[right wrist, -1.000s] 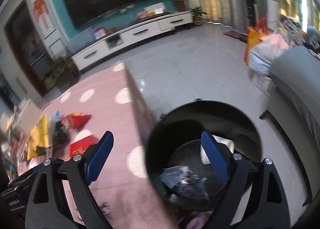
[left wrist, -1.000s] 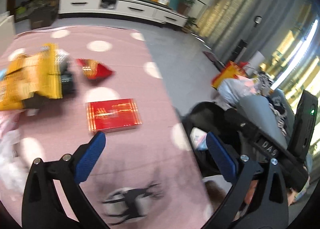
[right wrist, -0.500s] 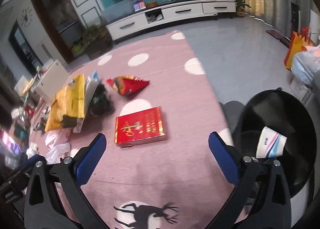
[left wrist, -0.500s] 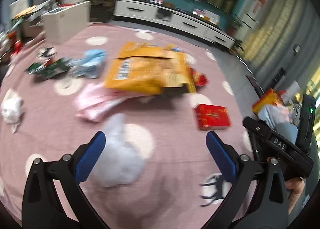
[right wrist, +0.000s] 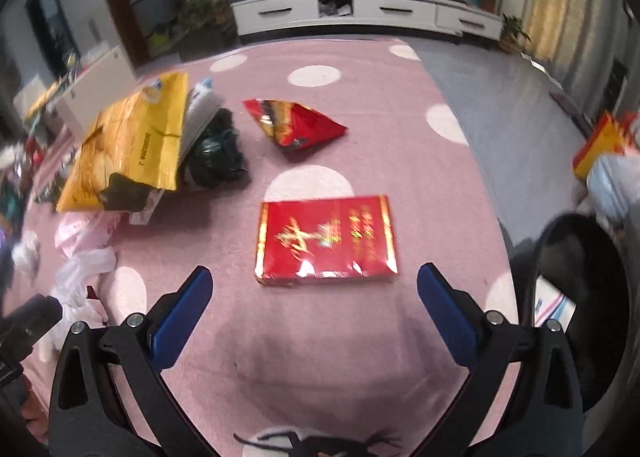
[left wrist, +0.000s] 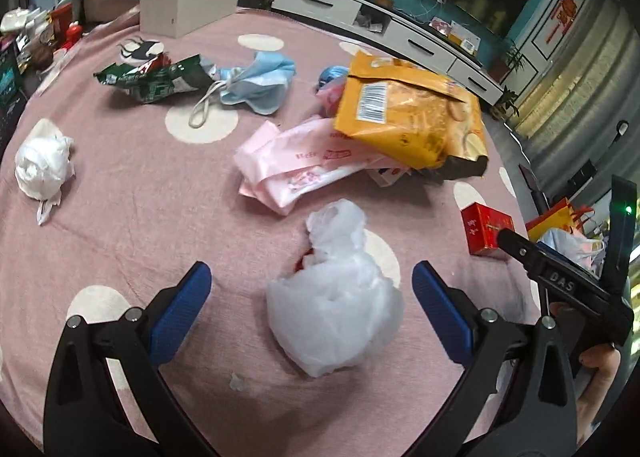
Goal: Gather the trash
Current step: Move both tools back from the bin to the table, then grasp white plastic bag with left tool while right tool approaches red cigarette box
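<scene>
Bag point(left wrist: 334, 321) between left gripper point(left wrist: 312, 289) jaws (spread wide)

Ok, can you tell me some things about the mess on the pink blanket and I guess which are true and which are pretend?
1. The left hand-held gripper is open, with a crumpled clear plastic bag between its fingers. True.
2. The right hand-held gripper is squeezing the red box. False: it is open and the box lies flat on the pink blanket ahead of it, untouched.
3. A blue face mask lies next to a green snack wrapper. True.
4. The black trash bin is upside down on the blanket. False: it stands beside the blanket's edge, open, with a white carton inside.
5. The yellow snack bag rests on pink plastic wrapping. True.
</scene>
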The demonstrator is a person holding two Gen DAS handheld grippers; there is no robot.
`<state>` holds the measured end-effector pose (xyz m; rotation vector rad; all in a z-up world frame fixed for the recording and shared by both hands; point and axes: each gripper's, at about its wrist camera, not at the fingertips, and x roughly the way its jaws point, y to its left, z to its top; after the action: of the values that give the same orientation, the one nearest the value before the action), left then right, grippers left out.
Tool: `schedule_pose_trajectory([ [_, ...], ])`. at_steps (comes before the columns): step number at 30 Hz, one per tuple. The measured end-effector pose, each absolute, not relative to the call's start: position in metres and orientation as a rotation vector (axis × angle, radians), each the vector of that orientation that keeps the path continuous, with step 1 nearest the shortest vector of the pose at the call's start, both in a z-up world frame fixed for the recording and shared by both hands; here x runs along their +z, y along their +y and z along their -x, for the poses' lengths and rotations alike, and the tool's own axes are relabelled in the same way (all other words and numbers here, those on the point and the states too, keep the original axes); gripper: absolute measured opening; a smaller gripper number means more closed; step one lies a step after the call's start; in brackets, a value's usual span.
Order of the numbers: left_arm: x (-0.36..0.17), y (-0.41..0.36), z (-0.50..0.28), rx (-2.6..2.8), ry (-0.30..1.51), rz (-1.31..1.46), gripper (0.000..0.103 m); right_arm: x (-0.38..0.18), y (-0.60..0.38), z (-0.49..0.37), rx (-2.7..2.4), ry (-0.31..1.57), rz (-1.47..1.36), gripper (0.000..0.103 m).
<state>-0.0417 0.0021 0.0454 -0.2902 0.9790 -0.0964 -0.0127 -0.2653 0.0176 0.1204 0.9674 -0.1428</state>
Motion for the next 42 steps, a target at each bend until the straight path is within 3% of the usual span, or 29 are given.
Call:
schedule_pose_trajectory([
  [17, 0.022, 0.007, 0.033, -0.12, 1.031, 0.355, 0.099, -0.019, -0.244, -0.042, -0.213, 0.994, 0.113, 0.1],
  [31, 0.015, -0.01, 0.032, -0.19, 1.031, 0.347, 0.079, -0.023, -0.264, -0.043, -0.273, 0.982, 0.1, 0.1],
  [34, 0.013, -0.01, 0.031, -0.209, 1.024, 0.36, 0.066, -0.024, -0.267, -0.042, -0.27, 0.98, 0.097, 0.1],
  [36, 0.011, -0.011, 0.03, -0.22, 1.025, 0.369, 0.048, -0.024, -0.269, -0.042, -0.267, 0.983, 0.094, 0.1],
  [39, 0.008, -0.014, 0.029, -0.23, 1.029, 0.38, 0.036, -0.024, -0.279, -0.044, -0.268, 1.001, 0.054, 0.1],
  [42, 0.009, -0.016, 0.029, -0.227, 1.024, 0.377, 0.033, -0.027, -0.29, -0.044, -0.246, 1.027, -0.043, 0.1],
])
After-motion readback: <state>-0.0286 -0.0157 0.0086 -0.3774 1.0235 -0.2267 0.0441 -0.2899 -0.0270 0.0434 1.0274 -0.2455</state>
